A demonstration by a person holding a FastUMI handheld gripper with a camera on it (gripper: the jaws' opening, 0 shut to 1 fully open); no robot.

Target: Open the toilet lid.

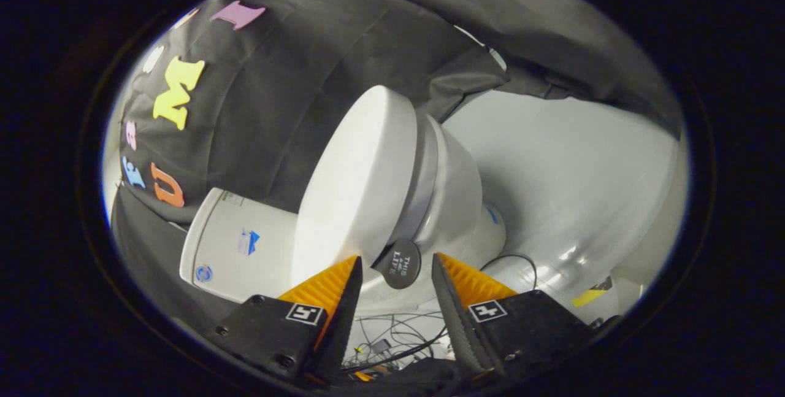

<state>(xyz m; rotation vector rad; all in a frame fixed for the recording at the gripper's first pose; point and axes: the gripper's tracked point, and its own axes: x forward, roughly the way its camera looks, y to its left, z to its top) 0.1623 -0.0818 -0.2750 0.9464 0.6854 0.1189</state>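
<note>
A white toilet stands ahead, seen rolled to one side. Its lid [359,185] lies down flat on the seat [423,182], above the bowl [457,200]. A dark round lift tab [400,264] juts from the lid's front edge. My gripper [397,262] is open, its fingers on either side of that tab with a gap to each. The left fingertip [352,271] is close to the lid's front rim. The cistern [236,243] sits behind the lid.
The black cloth wall [288,78] rises behind the cistern. A glossy white floor [570,188] spreads beside the bowl. Thin cables [392,332] lie on the floor below the fingers, and a yellow mark [587,297] lies further off.
</note>
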